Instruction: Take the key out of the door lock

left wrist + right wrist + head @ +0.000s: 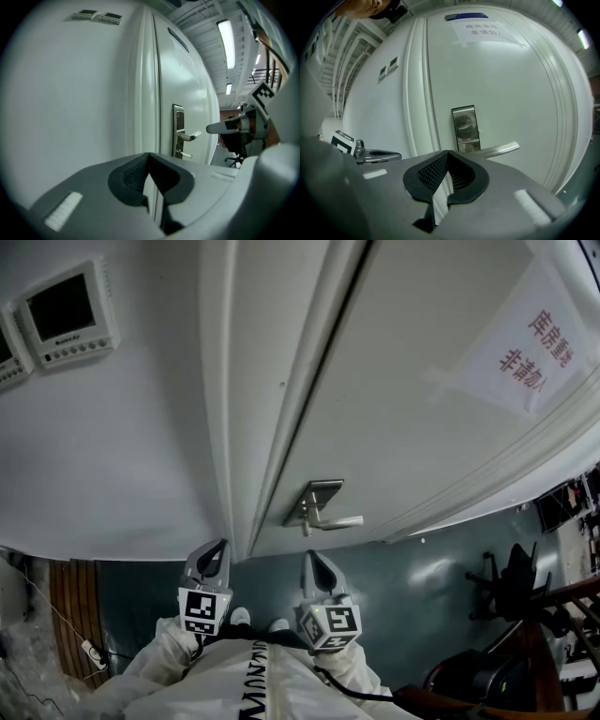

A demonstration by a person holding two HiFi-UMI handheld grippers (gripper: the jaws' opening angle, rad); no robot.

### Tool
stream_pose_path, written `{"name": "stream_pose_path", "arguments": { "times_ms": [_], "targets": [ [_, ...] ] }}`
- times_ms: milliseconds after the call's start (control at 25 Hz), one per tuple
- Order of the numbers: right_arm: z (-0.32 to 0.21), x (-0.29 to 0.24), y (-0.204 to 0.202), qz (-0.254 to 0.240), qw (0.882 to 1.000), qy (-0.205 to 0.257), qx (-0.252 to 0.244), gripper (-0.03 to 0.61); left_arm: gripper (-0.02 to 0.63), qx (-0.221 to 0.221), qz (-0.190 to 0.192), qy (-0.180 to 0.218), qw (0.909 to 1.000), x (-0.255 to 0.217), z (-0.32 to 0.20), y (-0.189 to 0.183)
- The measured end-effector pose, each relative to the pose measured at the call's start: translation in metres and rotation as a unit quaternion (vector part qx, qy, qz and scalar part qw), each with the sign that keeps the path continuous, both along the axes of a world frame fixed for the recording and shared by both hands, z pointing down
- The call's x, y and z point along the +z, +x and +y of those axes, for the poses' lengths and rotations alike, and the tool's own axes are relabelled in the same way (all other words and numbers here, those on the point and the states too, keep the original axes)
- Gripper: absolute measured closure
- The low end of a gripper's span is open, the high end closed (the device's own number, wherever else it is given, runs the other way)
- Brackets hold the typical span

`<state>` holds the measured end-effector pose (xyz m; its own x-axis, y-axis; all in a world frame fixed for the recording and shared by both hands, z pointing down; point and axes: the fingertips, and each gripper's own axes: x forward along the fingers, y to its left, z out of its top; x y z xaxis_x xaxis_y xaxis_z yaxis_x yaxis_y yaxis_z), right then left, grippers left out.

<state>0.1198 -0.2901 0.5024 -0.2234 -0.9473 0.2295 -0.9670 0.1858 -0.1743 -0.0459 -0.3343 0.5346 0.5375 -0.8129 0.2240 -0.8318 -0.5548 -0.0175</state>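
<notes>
The white door (422,427) fills the head view, its lock plate (317,499) and handle (341,520) at 12 o'clock from the right claw (315,564), apart from it, with the left claw (217,552) at that claw's 9 o'clock. Both claws are closed and empty: seemingly the approach. The key (186,154) juts out at the handle's 6 o'clock; next a claw likely must open and straddle it.
</notes>
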Motion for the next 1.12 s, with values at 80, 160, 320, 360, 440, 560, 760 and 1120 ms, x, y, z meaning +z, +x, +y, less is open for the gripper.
{"name": "stream_pose_path", "arguments": {
  "times_ms": [80,160,320,360,440,560,760,1120],
  "targets": [
    [-0.004,0.000,-0.002,0.001,1.000,-0.001,-0.007,0.577,0.614,-0.005,0.001,0.001,1.0000,-0.002,-0.002,-0.001],
    [-0.009,0.000,-0.002,0.001,1.000,-0.003,-0.014,0.577,0.614,-0.008,0.000,0.001,1.0000,-0.004,-0.004,0.001],
    [-0.014,0.005,-0.004,-0.008,0.999,-0.011,-0.034,0.577,0.614,-0.015,0.000,-0.004,0.9999,-0.004,-0.001,0.007],
    [-0.015,0.005,-0.004,-0.010,0.999,-0.012,-0.038,0.577,0.614,-0.016,0.000,-0.006,0.9999,-0.003,-0.001,0.010],
    [-0.016,0.008,-0.002,-0.016,0.999,-0.015,-0.046,0.577,0.614,-0.017,-0.002,-0.008,0.9998,-0.002,0.000,0.016],
    [-0.014,0.014,0.004,-0.037,0.998,-0.022,-0.053,0.577,0.614,-0.015,-0.007,-0.011,0.9998,-0.001,0.004,0.029],
    [-0.011,0.022,0.016,-0.118,0.991,-0.026,-0.057,0.575,0.614,-0.013,-0.018,-0.012,0.9997,0.000,0.009,0.043],
    [-0.012,0.050,0.032,-0.413,0.906,-0.076,-0.057,0.509,0.614,-0.020,-0.033,-0.010,0.9992,-0.006,0.017,0.051]
  ]
}}
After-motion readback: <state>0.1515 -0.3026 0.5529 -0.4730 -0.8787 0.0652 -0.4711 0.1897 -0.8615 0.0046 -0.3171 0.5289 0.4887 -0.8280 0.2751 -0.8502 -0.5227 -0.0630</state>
